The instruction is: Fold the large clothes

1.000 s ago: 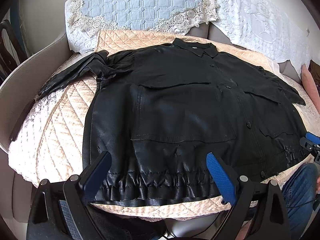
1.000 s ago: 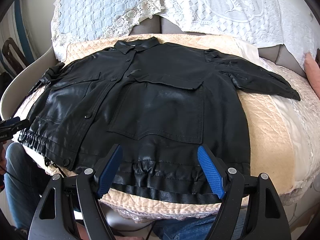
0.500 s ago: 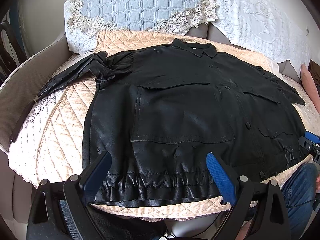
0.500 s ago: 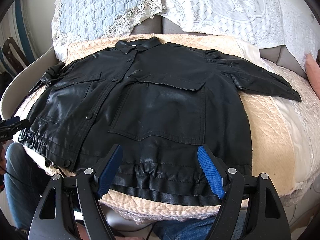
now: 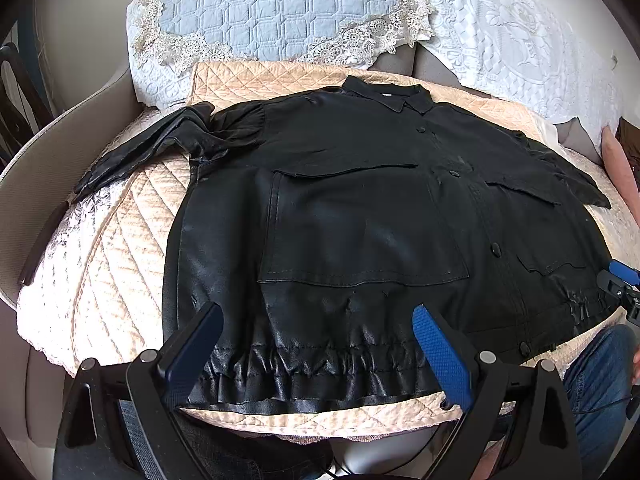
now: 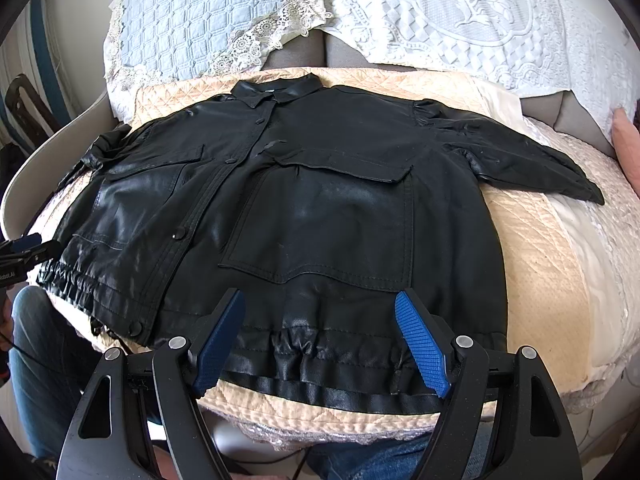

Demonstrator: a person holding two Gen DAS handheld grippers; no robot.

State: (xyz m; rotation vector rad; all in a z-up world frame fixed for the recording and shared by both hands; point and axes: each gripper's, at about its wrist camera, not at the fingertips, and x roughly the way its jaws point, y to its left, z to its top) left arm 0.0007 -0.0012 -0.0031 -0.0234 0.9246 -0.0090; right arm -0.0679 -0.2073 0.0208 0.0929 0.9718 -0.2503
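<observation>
A black leather-look jacket lies spread flat, front up, collar far, on a peach quilted sofa cover. It also shows in the right wrist view. Its sleeves stretch out to both sides. My left gripper is open and empty, hovering just above the gathered hem on the jacket's left half. My right gripper is open and empty above the hem on the right half. The right gripper shows at the edge of the left wrist view, and the left gripper at the edge of the right wrist view.
A blue quilted cover with lace trim and a white embossed cover hang over the sofa back. A grey armrest curves on the left. The person's jeans-clad legs are below the sofa's front edge. A pink cushion sits far right.
Both grippers have drifted slightly toward the jacket's hem. Both stay open and the jacket has not moved.
</observation>
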